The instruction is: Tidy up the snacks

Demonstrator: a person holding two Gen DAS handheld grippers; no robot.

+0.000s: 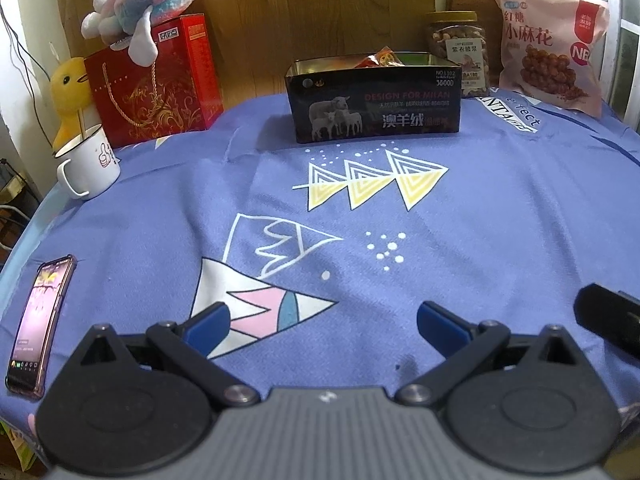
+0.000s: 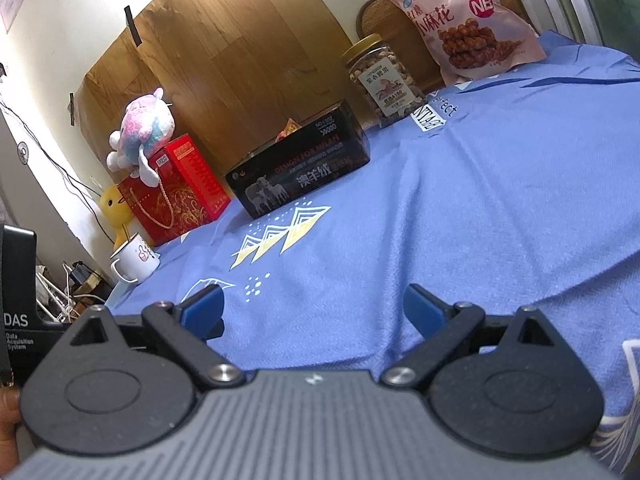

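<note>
A black open tin box (image 1: pixel 376 100) stands at the back of the blue tablecloth, with orange snack packets (image 1: pixel 380 58) showing inside it; it also shows in the right wrist view (image 2: pixel 300 168). A clear jar of nuts (image 1: pixel 458 50) (image 2: pixel 384 80) and a pink snack bag (image 1: pixel 548 44) (image 2: pixel 468 20) stand behind and to the right of the box. My left gripper (image 1: pixel 324 320) is open and empty, low over the cloth near the front edge. My right gripper (image 2: pixel 314 304) is open and empty, tilted, over the cloth to the right.
A red gift bag (image 1: pixel 156 84) with a plush toy (image 1: pixel 148 0) on top stands at back left. A yellow duck (image 1: pixel 68 92) and a white mug (image 1: pixel 90 164) sit beside it. A phone (image 1: pixel 40 320) lies at front left. The right gripper's body (image 1: pixel 608 320) shows at the right.
</note>
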